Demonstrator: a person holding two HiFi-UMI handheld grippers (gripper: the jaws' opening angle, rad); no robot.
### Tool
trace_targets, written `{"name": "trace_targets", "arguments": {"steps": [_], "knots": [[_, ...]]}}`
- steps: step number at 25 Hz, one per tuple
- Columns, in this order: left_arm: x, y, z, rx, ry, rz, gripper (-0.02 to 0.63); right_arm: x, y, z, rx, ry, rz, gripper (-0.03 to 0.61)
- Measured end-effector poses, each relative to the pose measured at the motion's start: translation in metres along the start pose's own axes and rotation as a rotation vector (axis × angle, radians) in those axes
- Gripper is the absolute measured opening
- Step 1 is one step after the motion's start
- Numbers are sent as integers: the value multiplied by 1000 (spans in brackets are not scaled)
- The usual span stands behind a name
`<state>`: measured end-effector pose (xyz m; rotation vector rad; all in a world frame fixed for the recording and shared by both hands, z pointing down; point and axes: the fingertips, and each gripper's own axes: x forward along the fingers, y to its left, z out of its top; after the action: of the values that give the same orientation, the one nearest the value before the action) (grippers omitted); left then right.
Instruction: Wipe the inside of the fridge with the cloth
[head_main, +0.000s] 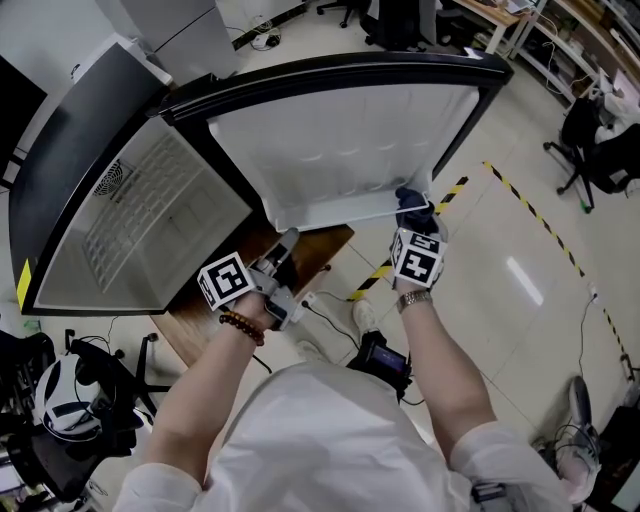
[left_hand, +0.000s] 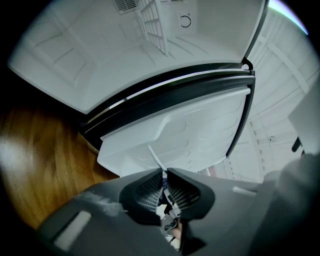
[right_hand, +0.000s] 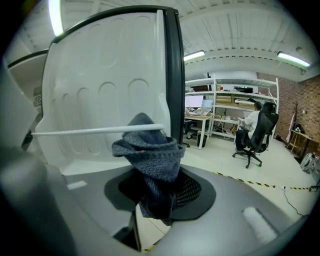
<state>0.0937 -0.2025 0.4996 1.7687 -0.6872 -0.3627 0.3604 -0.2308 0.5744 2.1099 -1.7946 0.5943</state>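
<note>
The fridge stands open with its white inside showing. Its door is swung wide, white liner facing me, with a thin white rail across the lower shelf. My right gripper is shut on a bunched dark blue cloth, held against the door's lower shelf edge by the rail. The cloth shows as a dark lump above the marker cube. My left gripper hangs below the door's bottom corner, jaws shut with nothing between them.
A brown wooden board lies under the fridge, with cables and a power strip on the floor. Yellow-black floor tape runs to the right. A person sits in an office chair by desks and shelves.
</note>
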Motion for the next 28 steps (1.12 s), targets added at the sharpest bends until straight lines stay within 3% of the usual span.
{"name": "trace_targets", "arguments": {"steps": [5,9,14,17,23,28], "knots": [[2,-5,1,-4,2,-38,32,-7,-7,1,-5,-4,-2,138],[0,0,0,-12,-4,-8,32,-15,-12,7,-24,-11,14,138],[1,-2,-2,-15,-3,-37,32,-22,-20,7,-41,-12,15,138],[-3,13,-5,-16,-2,23,32,-28,-28,5,-64,-4,8,138],[0,18,-8,-40,-12,-40,31,-43,-46,-16,-107,53,-15,138],[2,38,-6,-47,-34,-6,31,-58,-59,-16,-123,50,-25,138]]}}
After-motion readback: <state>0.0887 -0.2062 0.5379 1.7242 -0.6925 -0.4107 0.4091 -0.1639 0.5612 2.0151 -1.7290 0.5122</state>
